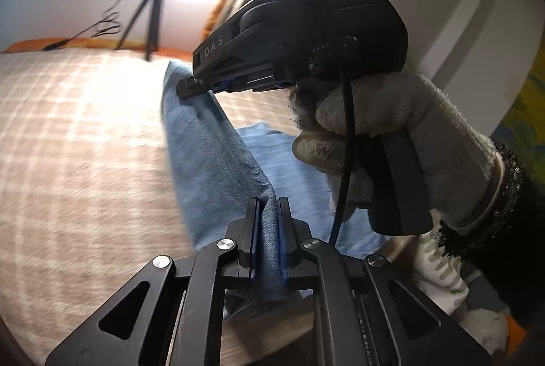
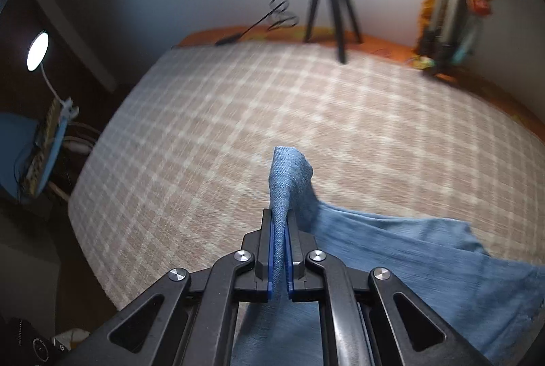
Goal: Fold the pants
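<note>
Both claws are clamped on the blue denim pants (image 1: 211,154), lifted in a taut ridge above the checked bedspread (image 1: 85,134): the left gripper (image 1: 269,229) near, the right gripper (image 2: 280,250) farther along the same edge. If either thin pinch slips under tension, the fold would likely collapse unevenly.

Both grippers are matte black linkages with round silver screws and blue-lined fingers (image 2: 272,250). The right gripper (image 1: 190,86) carries pale "DAS" lettering, green lights at twelve o'clock and a black cable. A fuzzy off-white glove (image 1: 391,124) has a dark knitted cuff at four o'clock.
</note>
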A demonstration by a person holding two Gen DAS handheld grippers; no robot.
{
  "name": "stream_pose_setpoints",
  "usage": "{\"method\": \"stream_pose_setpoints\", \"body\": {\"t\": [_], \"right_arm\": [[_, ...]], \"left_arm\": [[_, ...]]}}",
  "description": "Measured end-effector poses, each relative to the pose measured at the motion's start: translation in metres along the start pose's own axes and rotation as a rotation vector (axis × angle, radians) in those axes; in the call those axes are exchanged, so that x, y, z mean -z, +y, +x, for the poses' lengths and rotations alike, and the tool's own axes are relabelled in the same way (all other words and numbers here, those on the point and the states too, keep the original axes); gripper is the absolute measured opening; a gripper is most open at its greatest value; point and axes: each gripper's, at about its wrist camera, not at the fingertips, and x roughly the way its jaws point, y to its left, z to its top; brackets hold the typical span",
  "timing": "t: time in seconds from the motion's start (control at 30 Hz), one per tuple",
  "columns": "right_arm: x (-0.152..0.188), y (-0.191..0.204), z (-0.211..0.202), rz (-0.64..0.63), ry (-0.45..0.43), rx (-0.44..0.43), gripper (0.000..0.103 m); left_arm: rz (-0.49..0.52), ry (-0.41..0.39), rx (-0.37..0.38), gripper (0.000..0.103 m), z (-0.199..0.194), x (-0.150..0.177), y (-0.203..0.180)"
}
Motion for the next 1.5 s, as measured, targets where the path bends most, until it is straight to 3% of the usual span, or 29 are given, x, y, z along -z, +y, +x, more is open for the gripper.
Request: {"method": "stream_pose_setpoints", "body": {"t": [0.5,0.97,1.2,1.33,1.43,1.5], "right_arm": [[0.032,-0.124,-0.077,0.143,-0.106,0.066,0.002],[0.077,-0.235,-0.114,0.278,-0.129,0.147,0.000],[0.102,-0.272,-0.117,0.327,-0.136,0.137,0.000],[0.113,-0.295,-0.114,0.396,-0.169,0.032,0.000],[0.124,-0.302,-0.110,0.413,-0.157,-0.084,0.008],[0.134,-0.302,-0.106,0.419,-0.139,-0.107,0.036]], "left_arm": [[0.114,0.090,0.161,0.007,0.081,-0.020,-0.090],[0.207,0.168,0.263,0.005,0.171,-0.038,-0.158],[0.244,0.220,0.289,0.005,0.190,-0.035,-0.168],[0.274,0.214,0.220,0.006,0.179,-0.041,-0.142],[0.302,0.209,0.140,0.006,0.166,-0.047,-0.113],[0.301,0.222,0.096,0.009,0.159,-0.045,-0.094]]}}
